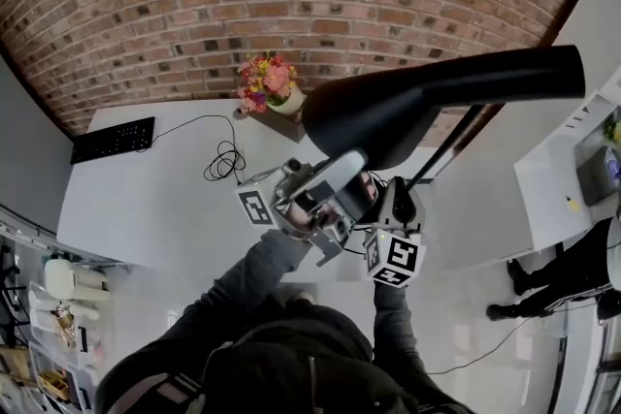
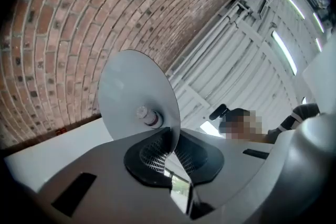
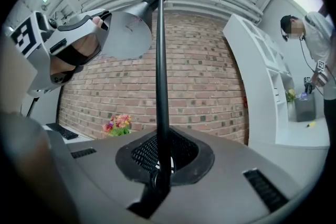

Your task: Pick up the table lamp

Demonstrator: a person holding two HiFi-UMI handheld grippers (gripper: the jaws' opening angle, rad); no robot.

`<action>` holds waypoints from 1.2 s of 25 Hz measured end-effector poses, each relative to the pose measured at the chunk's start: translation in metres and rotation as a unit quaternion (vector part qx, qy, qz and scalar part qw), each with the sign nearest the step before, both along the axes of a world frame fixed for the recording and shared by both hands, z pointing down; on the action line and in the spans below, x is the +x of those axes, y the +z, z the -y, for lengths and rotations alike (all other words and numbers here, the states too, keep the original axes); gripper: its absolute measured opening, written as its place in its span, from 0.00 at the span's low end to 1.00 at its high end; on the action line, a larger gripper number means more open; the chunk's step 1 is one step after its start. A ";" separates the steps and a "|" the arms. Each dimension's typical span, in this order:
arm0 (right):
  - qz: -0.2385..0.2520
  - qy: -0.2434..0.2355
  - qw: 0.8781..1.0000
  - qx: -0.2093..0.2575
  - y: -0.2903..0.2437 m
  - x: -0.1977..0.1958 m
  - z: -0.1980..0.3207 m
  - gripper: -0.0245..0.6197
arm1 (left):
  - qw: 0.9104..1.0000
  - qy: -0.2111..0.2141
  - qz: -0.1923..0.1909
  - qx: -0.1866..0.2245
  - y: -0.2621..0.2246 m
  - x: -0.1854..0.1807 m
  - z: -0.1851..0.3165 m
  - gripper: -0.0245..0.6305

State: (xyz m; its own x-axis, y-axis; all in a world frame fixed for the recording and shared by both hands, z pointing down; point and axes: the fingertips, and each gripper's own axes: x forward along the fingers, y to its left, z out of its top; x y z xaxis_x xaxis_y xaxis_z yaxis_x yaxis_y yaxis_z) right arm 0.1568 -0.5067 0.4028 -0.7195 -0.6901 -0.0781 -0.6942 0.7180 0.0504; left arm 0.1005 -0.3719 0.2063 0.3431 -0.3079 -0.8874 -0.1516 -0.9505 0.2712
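Observation:
The table lamp is held up in the air in front of the brick wall. Its black shade [image 1: 408, 107] fills the middle of the head view, and a thin black stem [image 1: 446, 148] slants down from it. My left gripper [image 1: 325, 199] is shut on the shade's rim. In the left gripper view the shade's white inside [image 2: 131, 92] and the bulb [image 2: 148, 116] rise just above the jaws of my left gripper [image 2: 170, 150]. My right gripper [image 1: 398, 220] is shut on the stem [image 3: 161, 76], which runs up out of my right gripper's jaws [image 3: 160, 165]. The lamp's base is out of view.
Below the lamp lies a white table [image 1: 146, 194] with a black keyboard [image 1: 113, 140], a coiled cable [image 1: 225, 160] and a pot of flowers [image 1: 267, 84] by the wall. A white shelf unit [image 1: 558, 179] stands at the right, and a person [image 1: 572, 271] is beside it.

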 end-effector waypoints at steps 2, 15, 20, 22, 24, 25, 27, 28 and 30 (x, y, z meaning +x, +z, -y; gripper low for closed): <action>0.011 0.016 1.000 0.006 -0.010 0.014 0.007 0.07 | 0.999 0.034 -0.009 0.014 -0.010 0.015 0.002 0.07; 0.049 0.097 0.994 0.015 -0.043 0.077 0.048 0.05 | 0.996 0.083 -0.027 -0.007 0.006 0.049 0.019 0.11; 0.029 0.077 0.994 0.066 -0.066 0.064 0.049 0.05 | 0.995 0.068 -0.070 -0.019 0.014 0.028 0.027 0.11; 0.028 0.069 0.995 0.061 -0.062 0.059 0.048 0.05 | 0.995 0.062 -0.077 -0.021 0.017 0.024 0.027 0.11; 0.028 0.063 0.996 0.055 -0.059 0.054 0.046 0.05 | 0.995 0.058 -0.076 -0.024 0.020 0.021 0.026 0.11; 0.028 0.060 0.996 0.054 -0.058 0.051 0.045 0.05 | 0.995 0.055 -0.074 -0.025 0.020 0.019 0.025 0.11; 0.028 0.053 0.997 0.053 -0.057 0.044 0.042 0.05 | 0.996 0.051 -0.068 -0.024 0.022 0.018 0.022 0.11; 0.028 0.050 0.997 0.053 -0.057 0.042 0.041 0.05 | 0.996 0.049 -0.065 -0.024 0.022 0.018 0.021 0.11; 0.027 0.046 0.997 0.051 -0.056 0.037 0.041 0.05 | 0.997 0.047 -0.062 -0.024 0.023 0.016 0.019 0.11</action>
